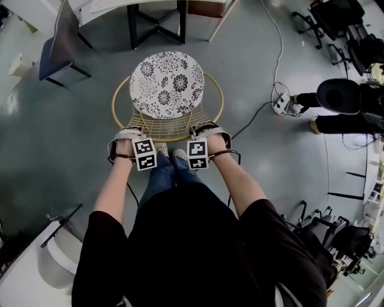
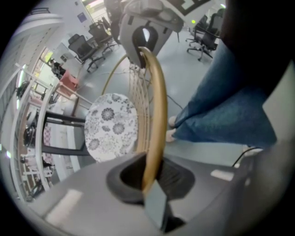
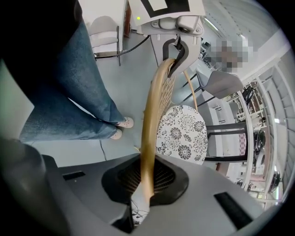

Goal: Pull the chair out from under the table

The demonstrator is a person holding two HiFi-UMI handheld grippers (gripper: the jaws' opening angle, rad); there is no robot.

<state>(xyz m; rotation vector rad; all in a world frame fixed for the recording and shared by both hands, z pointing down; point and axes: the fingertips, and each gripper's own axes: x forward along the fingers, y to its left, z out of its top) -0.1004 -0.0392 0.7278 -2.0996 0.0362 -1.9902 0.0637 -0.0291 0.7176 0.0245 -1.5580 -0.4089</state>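
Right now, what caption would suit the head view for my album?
Left claw and right claw clamp the rim of the chair, which stands clear of the table.

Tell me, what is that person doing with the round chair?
A person stands behind the chair with a claw in each hand. The left claw and the right claw are both clamped on the golden rim of its back. The chair, with its flowery cushion, stands on open floor and looks already clear of the white table.
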